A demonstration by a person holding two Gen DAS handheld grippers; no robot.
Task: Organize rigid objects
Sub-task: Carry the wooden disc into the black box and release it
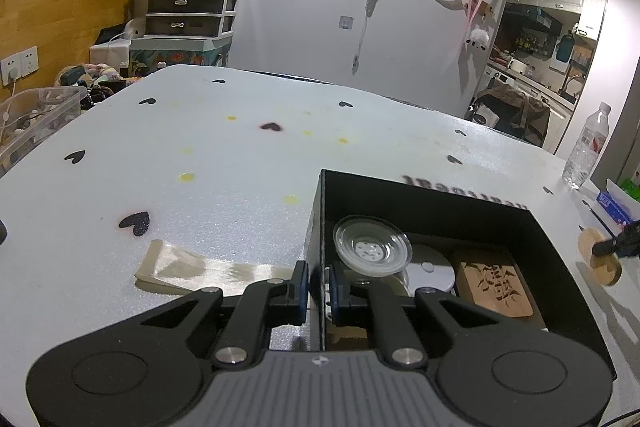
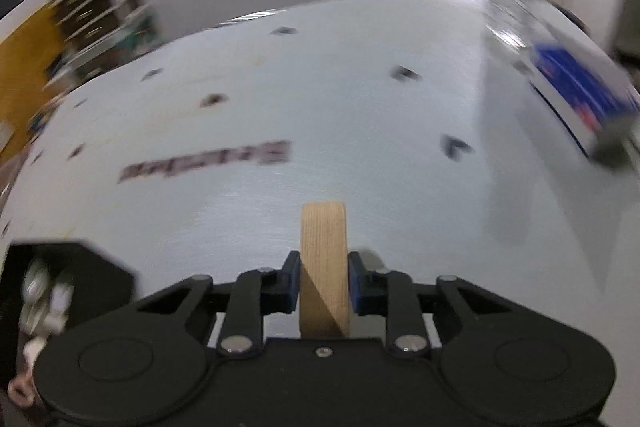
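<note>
Left gripper (image 1: 319,291) sat at the near left wall of the black box (image 1: 424,203), its fingers clamped on that wall, one blue pad outside and one inside. Box stood on the white table (image 1: 224,155), which was dotted with dark hearts and yellow spots.

Inside the box: a clear round glass lid (image 1: 372,249) tilted against the left inner corner, a white disc (image 1: 434,269) under and beside it, and a carved wooden block (image 1: 496,283) lying flat to the right of the disc. A strip of clear tape (image 1: 192,269) lay on the table just left of the box.

Right gripper (image 2: 323,277) held the round wooden coaster (image 2: 323,267) on edge, fingers squeezed onto its two flat faces. The left wrist view showed the same coaster (image 1: 600,257) just past the right wall of the box, outside it, pinched by the black fingertips; I couldn't tell whether it touched the table.

Right wrist view was motion-blurred. Box corner (image 2: 68,275) showed at lower left. A blue and white carton (image 2: 580,91) lay near the right table edge, with a clear water bottle (image 1: 588,147) standing near it.
</note>
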